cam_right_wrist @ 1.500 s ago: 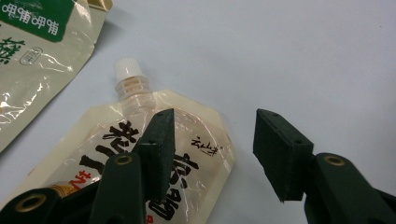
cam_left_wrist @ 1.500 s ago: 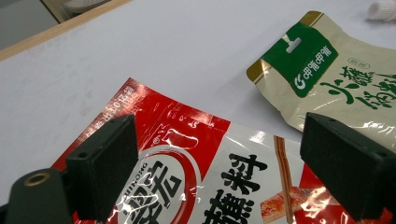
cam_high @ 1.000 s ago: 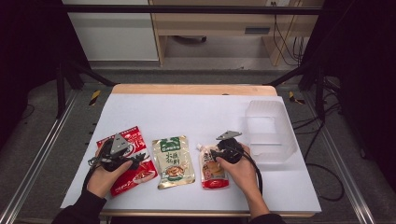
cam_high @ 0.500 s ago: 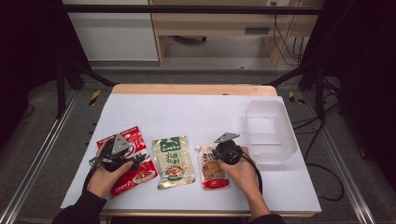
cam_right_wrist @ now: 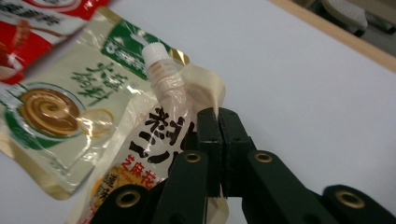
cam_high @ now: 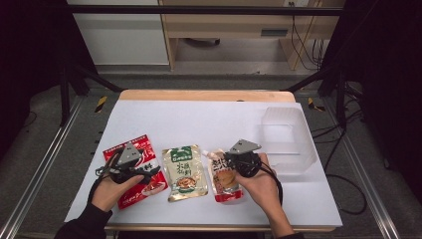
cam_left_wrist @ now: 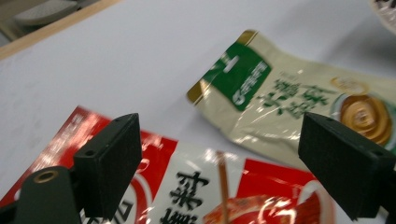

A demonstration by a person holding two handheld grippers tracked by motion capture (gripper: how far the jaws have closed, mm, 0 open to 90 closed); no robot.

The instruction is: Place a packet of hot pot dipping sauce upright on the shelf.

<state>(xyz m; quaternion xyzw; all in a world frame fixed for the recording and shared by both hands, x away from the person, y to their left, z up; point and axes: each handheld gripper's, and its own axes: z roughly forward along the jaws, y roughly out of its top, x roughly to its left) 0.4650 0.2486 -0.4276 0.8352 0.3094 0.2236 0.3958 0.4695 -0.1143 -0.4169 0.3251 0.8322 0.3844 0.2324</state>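
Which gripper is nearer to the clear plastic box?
Right. The right gripper holds the spouted pouch just left of the clear box; the left gripper is over the red packet, far left.

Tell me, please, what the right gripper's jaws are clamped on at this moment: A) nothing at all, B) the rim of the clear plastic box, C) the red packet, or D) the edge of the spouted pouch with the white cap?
D: in the right gripper view, the right gripper has its jaws pressed together on the side edge of the spouted pouch, just beside its white cap.
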